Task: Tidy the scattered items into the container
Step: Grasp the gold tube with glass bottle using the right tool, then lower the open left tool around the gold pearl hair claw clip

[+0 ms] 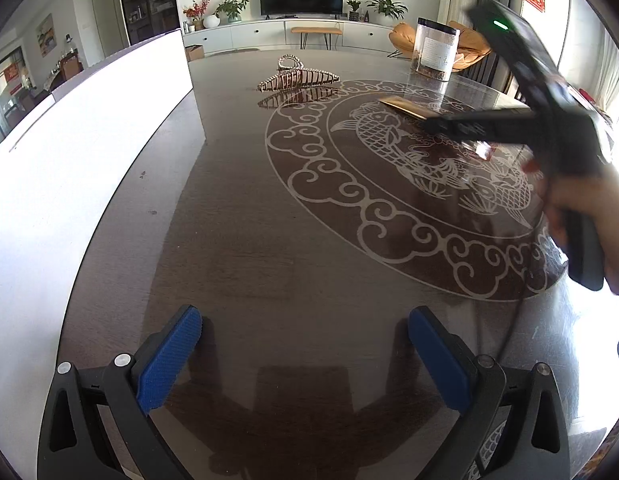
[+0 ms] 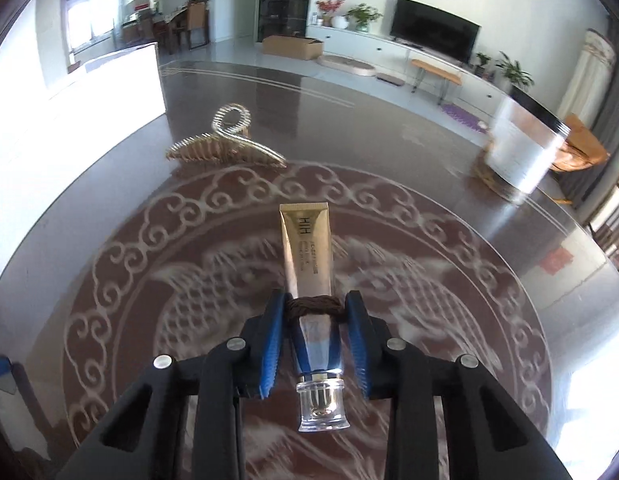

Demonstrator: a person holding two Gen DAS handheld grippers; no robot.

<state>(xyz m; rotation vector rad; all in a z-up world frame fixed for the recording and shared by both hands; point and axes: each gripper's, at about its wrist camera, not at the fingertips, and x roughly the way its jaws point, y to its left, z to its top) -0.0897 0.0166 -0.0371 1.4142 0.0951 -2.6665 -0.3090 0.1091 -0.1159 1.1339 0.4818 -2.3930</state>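
Note:
A gold cosmetic tube (image 2: 307, 248) with a clear cap (image 2: 323, 404) sticks out forward between the blue pads (image 2: 273, 340) of my right gripper (image 2: 316, 300), which is shut on it. A brown hair tie (image 2: 315, 307) circles the tube at the grip. The left wrist view shows that gripper (image 1: 449, 124) with the tube (image 1: 401, 106) held above the table's fish pattern. A gold claw hair clip (image 2: 225, 148) (image 1: 297, 78) lies further back. The white container (image 1: 109, 120) (image 2: 89, 100) stands at the left. My left gripper (image 1: 305, 340) hovers open over bare table.
A clear jar with a black lid (image 1: 433, 50) (image 2: 521, 152) stands at the back right on the dark glossy table (image 1: 249, 240). A person's hand (image 1: 581, 208) grips the right tool's handle. Behind are a TV cabinet, plants and an orange chair.

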